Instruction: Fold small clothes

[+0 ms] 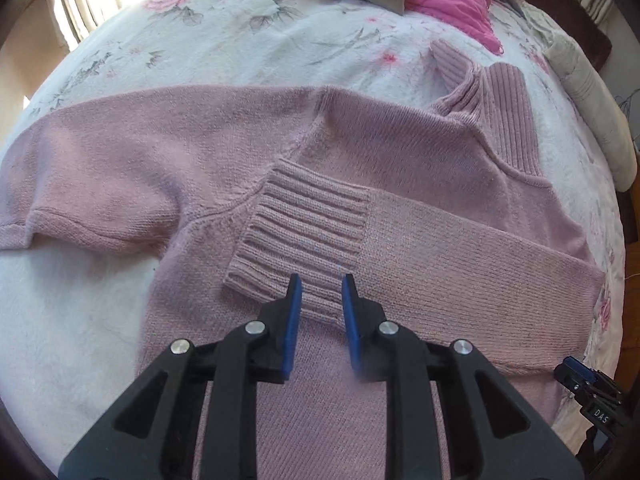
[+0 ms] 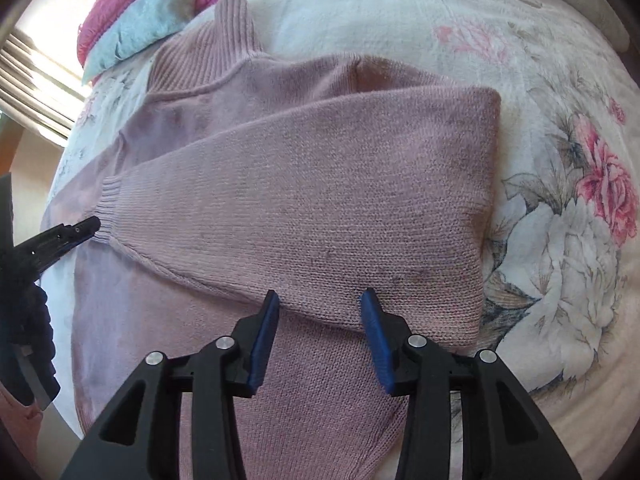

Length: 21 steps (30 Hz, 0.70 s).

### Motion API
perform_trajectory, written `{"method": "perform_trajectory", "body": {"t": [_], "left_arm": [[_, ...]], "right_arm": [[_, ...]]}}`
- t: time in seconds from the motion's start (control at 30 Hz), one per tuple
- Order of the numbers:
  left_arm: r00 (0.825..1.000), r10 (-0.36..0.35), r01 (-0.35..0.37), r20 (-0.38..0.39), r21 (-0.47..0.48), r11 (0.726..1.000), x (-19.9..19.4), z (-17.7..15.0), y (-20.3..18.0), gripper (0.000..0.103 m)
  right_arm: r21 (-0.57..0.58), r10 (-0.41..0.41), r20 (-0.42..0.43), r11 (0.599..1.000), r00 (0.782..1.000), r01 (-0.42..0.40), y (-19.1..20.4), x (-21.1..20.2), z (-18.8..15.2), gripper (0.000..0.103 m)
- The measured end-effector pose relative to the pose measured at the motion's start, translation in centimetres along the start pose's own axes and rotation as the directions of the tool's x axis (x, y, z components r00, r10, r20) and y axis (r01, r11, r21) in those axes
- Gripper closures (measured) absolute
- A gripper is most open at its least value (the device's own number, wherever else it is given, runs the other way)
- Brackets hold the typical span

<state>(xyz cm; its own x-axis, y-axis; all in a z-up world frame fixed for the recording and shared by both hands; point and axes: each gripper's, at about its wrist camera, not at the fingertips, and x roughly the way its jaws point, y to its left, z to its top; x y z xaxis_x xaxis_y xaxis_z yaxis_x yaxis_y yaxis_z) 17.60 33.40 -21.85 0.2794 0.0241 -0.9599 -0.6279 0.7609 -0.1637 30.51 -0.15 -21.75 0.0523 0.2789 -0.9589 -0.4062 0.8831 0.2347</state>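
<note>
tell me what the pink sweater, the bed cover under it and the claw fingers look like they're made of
The sweater looks like a soft matte knit, probably wool or acrylic: stitch rows show, with ribbing at the cuff and collar. The bed cover looks like fuzzy plush fleece with a printed rose pattern. The left claw and right claw look like matte black plastic, with blue pads of ridged plastic or rubber.

Ahead of the left tool [image 1: 319, 286], the sweater [image 1: 400, 148] is matt pink knit, its cuff [image 1: 304, 236] ribbed. The bed [image 1: 248, 40] cover looks fleecy. The right tool [image 2: 318, 300] is matt black plastic.
</note>
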Motion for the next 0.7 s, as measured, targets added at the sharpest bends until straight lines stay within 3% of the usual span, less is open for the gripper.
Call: {"method": "perform_trajectory", "body": {"t": [0.13,0.27,0.37,0.57,0.63,0.7], "left_arm": [[0.997,-0.065,0.062,-0.041,-0.061,0.996,2.5,-0.2,1.6,0.081],[0.993,-0.118,0.116,-0.011,-0.083,0.990,-0.1,-0.3,2.9,0.083],[0.988,-0.144,0.148,0.053,-0.083,0.986,-3.7,-1.5,5.9,0.067],[0.996,-0.015,0.035,0.093,-0.221,0.975,-7.3,-3.0,19.0,0.065],[0.994,0.034,-0.001,0.105,-0.307,0.952,-8.1,-3.0,24.4,0.065],[0.990,0.041,0.019,0.132,-0.422,0.906,-8.8,-3.0,29.5,0.065]], "right_arm": [[0.020,0.002,0.001,1.000,1.000,-0.002,-0.2,0.9,0.1,0.059],[0.008,-0.034,0.008,0.999,0.999,0.034,1.2,-0.4,0.6,0.058],[0.010,0.032,0.062,0.999,0.998,-0.033,3.2,-2.7,0.0,0.056],[-0.059,0.054,0.054,0.997,0.997,-0.051,8.2,-3.0,-2.5,0.053],[-0.077,0.048,0.042,0.996,0.998,-0.045,9.5,-2.3,-3.2,0.053],[-0.080,0.059,0.022,0.995,0.998,-0.057,10.6,-1.2,-3.5,0.053]]}}
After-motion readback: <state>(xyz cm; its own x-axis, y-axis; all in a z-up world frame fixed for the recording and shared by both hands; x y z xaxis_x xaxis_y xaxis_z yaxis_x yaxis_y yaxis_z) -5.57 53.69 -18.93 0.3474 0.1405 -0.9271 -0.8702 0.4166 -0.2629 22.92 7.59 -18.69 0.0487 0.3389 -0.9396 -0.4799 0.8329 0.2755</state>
